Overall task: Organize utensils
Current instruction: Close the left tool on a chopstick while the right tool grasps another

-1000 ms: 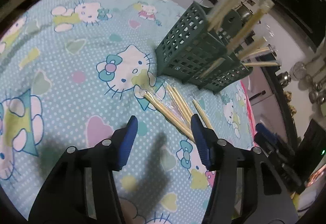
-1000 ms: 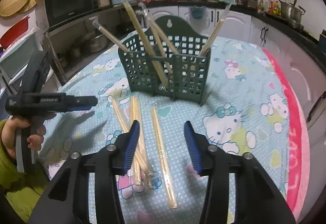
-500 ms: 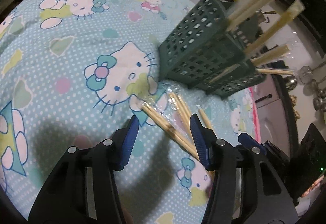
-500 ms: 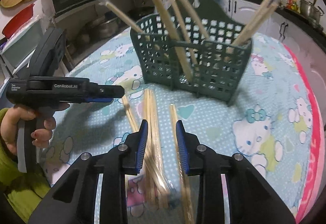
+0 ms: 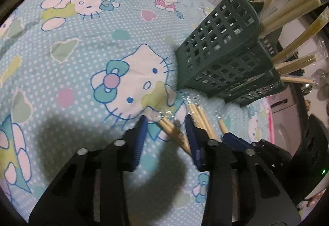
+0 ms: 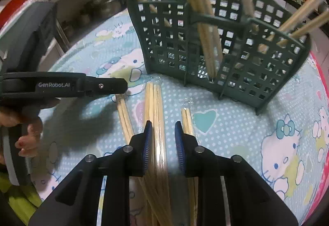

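Hovering low over the table [image 5: 61, 45], with its cartoon-cat cloth in pale blue, the left gripper [image 5: 165, 123] had its blue-padded fingers [image 5: 141, 133] apart, one on each side of the leftmost pair of wrapped chopsticks [image 5: 174, 133]. No pad could be seen pressing the wood, and the pair lay flat on the cloth, its clear wrapper glinting at the far end. In the right wrist view the same gripper [image 6: 115, 86] reached in from the left, its tip just above the far end of that pair [image 6: 124, 115].

The right gripper [image 6: 163, 135] was lower still, its fingers [image 6: 148, 143] narrowly apart around the middle bundle of chopsticks [image 6: 156, 115], which ran straight away from the camera toward the holder. Whether the pads actually touched the bundle could not be told, since the near part was blurred. A third pair [image 6: 187, 121] lay just to the right of the right finger, parallel to the bundle.

Beyond all three stood the green utensil holder [image 6: 236, 51], a perforated plastic rack divided into compartments, upright on the cloth. Several chopsticks [image 6: 205, 30] already leaned in it at different angles, some tilting left, others right. From the left wrist view the holder [image 5: 222, 55] sat to the right of the grippers, close to the wrapper ends of the chopsticks on the cloth.
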Tool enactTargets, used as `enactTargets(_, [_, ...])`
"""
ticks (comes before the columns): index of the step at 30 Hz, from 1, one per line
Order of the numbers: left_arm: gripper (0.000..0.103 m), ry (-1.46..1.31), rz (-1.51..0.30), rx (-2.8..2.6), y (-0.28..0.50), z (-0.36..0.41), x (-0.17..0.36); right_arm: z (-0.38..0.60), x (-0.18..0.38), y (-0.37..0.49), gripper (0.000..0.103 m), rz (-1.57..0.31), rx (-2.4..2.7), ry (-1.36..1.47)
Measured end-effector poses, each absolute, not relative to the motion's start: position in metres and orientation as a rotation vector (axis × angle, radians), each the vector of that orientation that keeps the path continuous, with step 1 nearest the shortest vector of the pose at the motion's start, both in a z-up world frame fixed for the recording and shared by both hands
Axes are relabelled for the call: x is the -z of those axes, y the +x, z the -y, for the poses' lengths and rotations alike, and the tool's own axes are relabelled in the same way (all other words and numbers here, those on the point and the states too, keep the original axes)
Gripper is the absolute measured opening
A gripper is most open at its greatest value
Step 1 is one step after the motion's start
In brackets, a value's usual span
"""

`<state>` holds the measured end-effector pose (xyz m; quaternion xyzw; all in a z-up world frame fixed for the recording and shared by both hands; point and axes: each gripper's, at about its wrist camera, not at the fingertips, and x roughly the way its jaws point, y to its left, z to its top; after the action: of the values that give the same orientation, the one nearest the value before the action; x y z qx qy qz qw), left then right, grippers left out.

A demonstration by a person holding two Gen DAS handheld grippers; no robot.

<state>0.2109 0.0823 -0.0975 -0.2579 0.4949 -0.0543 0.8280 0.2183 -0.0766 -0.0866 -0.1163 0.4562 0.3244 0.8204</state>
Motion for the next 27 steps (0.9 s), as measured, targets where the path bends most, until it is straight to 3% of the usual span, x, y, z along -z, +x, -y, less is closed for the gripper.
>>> enactTargets(2, [0.013, -0.530, -1.049, 0.106, 0.211, -0.084, 0.099, 0.072, 0.087, 0.221, 0.020, -0.969, -0.691, -0.250])
enactTargets(11, [0.006, -0.598, -1.028, 0.155, 0.209, -0.099, 0.104, 0.053, 0.090, 0.240, 0.020, -0.995, -0.690, -0.244])
enactTargets(15, [0.007, -0.663, -1.029, 0.177, 0.207, -0.109, 0.107, 0.046, 0.091, 0.252, 0.020, -1.010, -0.688, -0.204])
enactTargets(22, [0.033, -0.691, -1.021, 0.205, 0.213, -0.101, 0.101, 0.042, 0.092, 0.262, 0.020, -1.005, -0.643, -0.206])
enactTargets(25, [0.031, -0.648, -1.030, 0.181, 0.217, -0.094, 0.099, 0.058, 0.092, 0.259, 0.020, -1.024, -0.635, -0.233])
enactTargets(27, [0.022, -0.606, -1.035, 0.158, 0.220, -0.091, 0.099, 0.064, 0.089, 0.258, 0.020, -1.031, -0.645, -0.216])
